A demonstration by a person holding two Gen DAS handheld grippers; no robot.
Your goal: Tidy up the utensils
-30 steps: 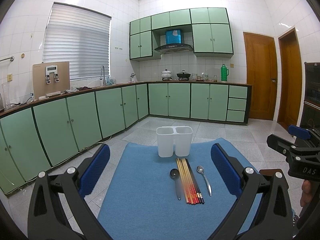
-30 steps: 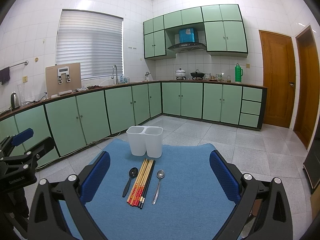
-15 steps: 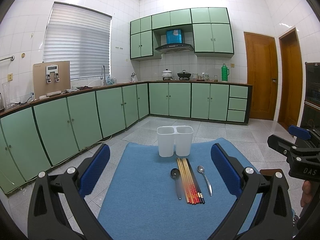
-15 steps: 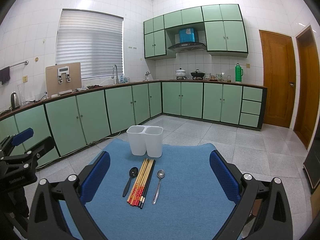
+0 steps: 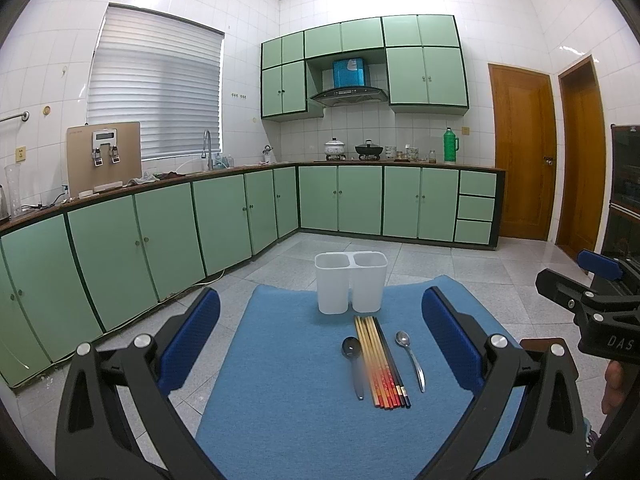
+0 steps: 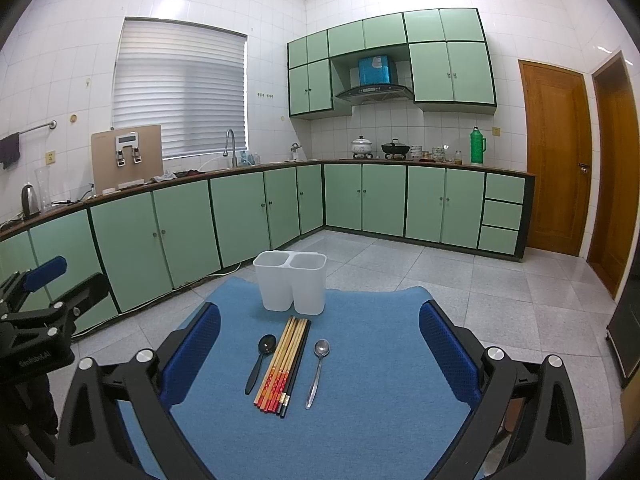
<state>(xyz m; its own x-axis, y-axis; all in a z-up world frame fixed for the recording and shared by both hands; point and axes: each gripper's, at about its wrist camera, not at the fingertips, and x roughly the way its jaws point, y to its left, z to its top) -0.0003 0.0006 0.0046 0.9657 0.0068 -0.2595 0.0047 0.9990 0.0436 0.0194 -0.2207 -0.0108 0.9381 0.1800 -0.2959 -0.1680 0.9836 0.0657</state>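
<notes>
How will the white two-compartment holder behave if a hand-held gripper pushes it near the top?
The white holder looks like thin plastic and seems empty, so it is probably light. It stands taller than its base is deep, so a high push may tip it. On the blue mat it would likely catch rather than slide.

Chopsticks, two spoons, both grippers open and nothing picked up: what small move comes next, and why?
Probably lower the right gripper onto the chopsticks. They lie bundled between the black spoon and the metal spoon, centred under its open jaws, and both holder compartments look empty. The left gripper is open too, with the bundle off-centre.
</notes>
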